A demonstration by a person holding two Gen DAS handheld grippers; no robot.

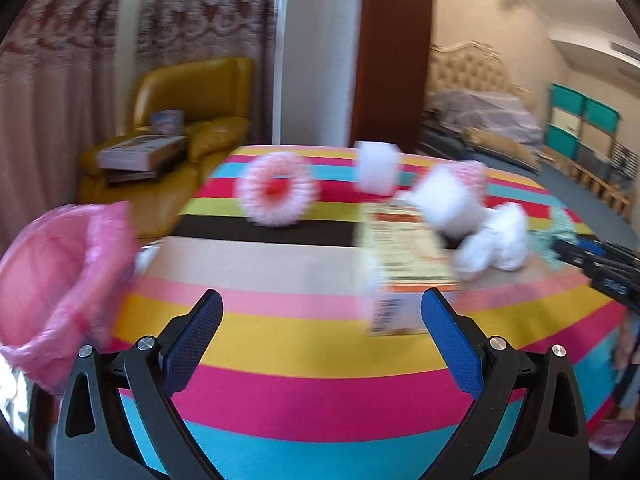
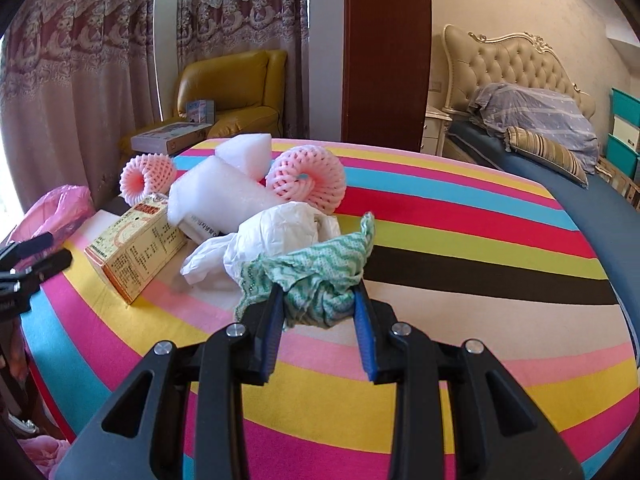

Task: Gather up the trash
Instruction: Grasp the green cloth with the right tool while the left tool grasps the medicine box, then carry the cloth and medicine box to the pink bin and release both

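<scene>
On the near side of the striped table [image 2: 460,248], my right gripper [image 2: 318,300] has its blue pads pinched onto a crumpled green-and-white cloth [image 2: 316,276]; the wad bulges between the fingers, and part of it drapes toward the pile. I cannot tell whether it has cleared the tabletop yet.

My left gripper [image 1: 322,308] hangs over the near stripes with its fingers spread wide and nothing between them. Its view is blurred.

The rest of the trash sits in a heap to the left of the cloth: a crumpled white paper [image 2: 276,236] just beside it, a yellow carton [image 2: 136,248] lying flat, a white foam sleeve [image 2: 216,196] resting partly on the carton, a white foam block [image 2: 244,152] behind, and two pink foam nets [image 2: 308,178], one farther left [image 2: 146,180]. The pink-lined bin [image 1: 60,280] stands at the table's left edge, just off the cloth-covered top.

I judge I am in the carry step for the cloth: grip made, drop not done. Next I need to lift it free of the white paper so nothing drags along, swing it left across the table past my own left gripper, hold it over the bin's mouth, and only then let the pads part. The left gripper looks best placed for the carton.
</scene>
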